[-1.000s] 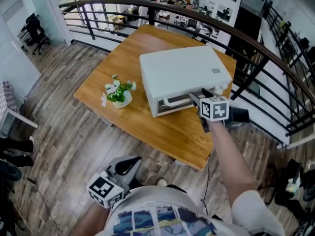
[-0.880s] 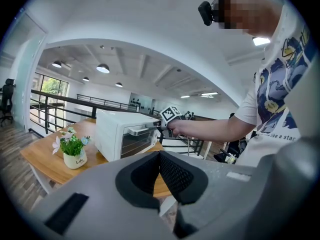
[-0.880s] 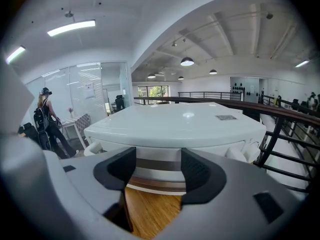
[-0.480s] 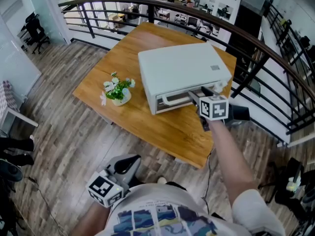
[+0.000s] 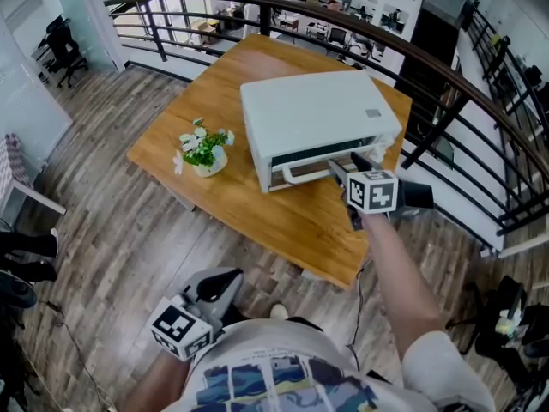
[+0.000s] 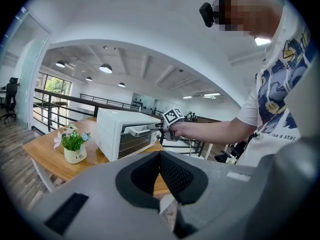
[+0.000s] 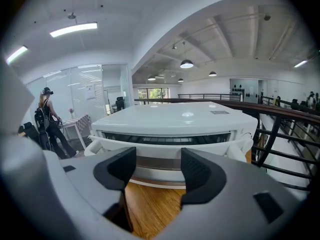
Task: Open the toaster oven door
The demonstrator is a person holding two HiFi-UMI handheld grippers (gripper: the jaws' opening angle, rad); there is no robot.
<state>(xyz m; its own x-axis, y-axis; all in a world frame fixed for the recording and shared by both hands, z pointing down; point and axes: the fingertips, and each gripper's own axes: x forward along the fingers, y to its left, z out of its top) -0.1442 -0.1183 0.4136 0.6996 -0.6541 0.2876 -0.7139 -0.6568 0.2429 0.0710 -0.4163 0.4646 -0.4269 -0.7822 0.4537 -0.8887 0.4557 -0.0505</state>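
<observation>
A white toaster oven [image 5: 317,118] stands on a wooden table [image 5: 292,221]. Its door is tipped out at the top, showing a dark gap [image 7: 165,139] with rack bars behind it. The white bar handle [image 5: 304,174] runs along the door's top edge. My right gripper [image 5: 341,177] is at the right part of that handle; in the right gripper view its jaws stand apart [image 7: 157,171] with the handle [image 7: 165,151] just beyond their tips. My left gripper [image 5: 219,286] hangs low by my body, far from the oven, its pads [image 6: 160,171] pressed together on nothing.
A small potted plant [image 5: 203,151] sits on the table left of the oven. A dark metal railing [image 5: 446,75] curves round behind and to the right of the table. A wooden floor surrounds the table. A person [image 7: 46,119] stands far off.
The oven door has tipped outward at its top, and a dark gap now shows above the handle. My right gripper stays at the handle. The left gripper has hardly moved.
</observation>
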